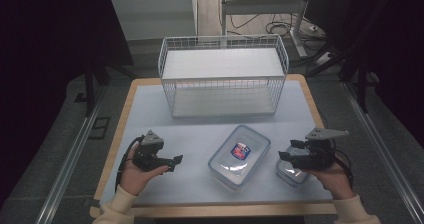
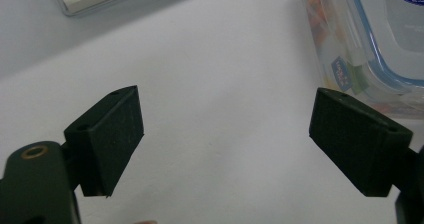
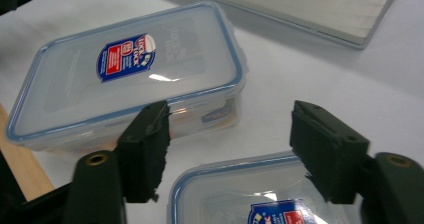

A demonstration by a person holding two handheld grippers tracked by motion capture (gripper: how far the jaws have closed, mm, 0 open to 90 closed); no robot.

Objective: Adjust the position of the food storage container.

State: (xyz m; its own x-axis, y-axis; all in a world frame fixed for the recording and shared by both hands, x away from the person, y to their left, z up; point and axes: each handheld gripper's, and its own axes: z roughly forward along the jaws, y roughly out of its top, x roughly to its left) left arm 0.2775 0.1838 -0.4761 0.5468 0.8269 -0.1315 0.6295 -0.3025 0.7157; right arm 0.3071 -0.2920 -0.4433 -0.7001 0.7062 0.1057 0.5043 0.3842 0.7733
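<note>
Approach step in hand: right gripper (image 1: 289, 150), jaws apart and gripping nothing, hovers over the small container (image 3: 260, 194) at the near right beside the large container (image 1: 239, 156); next, lower and clamp; left gripper (image 1: 176, 162) idles wide at the near left.

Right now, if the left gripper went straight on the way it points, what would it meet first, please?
Probably the large lidded container: the left gripper points across bare table toward it, though depth is unclear.
</note>
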